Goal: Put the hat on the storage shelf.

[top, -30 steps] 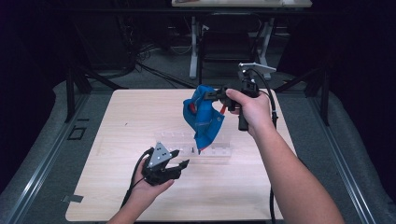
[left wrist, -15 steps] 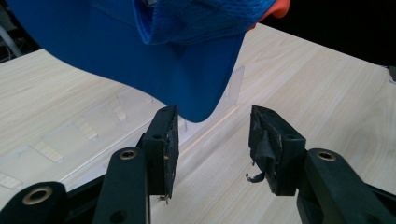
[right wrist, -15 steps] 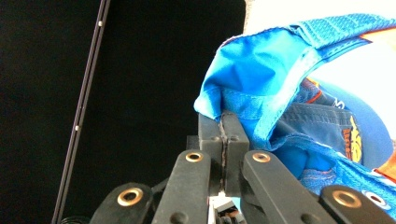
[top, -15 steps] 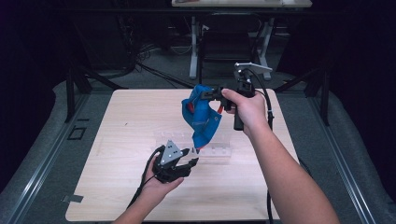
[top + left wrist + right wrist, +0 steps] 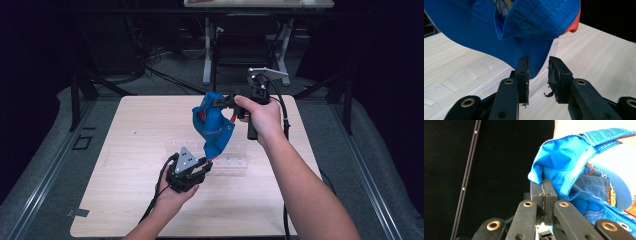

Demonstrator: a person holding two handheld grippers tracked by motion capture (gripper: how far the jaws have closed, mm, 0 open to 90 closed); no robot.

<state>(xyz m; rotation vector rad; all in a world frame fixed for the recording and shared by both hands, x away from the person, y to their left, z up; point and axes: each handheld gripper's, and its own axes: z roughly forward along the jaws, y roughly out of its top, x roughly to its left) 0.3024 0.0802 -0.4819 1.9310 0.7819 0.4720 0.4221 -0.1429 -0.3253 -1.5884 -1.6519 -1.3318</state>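
Blue cap [image 5: 214,127] hangs above tabletop [image 5: 125,150], over clear tray [image 5: 230,162]; right gripper [image 5: 543,187] holds it up by back edge, 2 fingers pressed together on fabric fold, so brim droops toward other hand; left gripper [image 5: 538,72] sits just below, fingers [image 5: 522,70] have just been closing, gap remains, brim tip between them, pads not yet pressing; likely aim: second grip on brim to steady or turn cap; orange underside [image 5: 573,23] visible.
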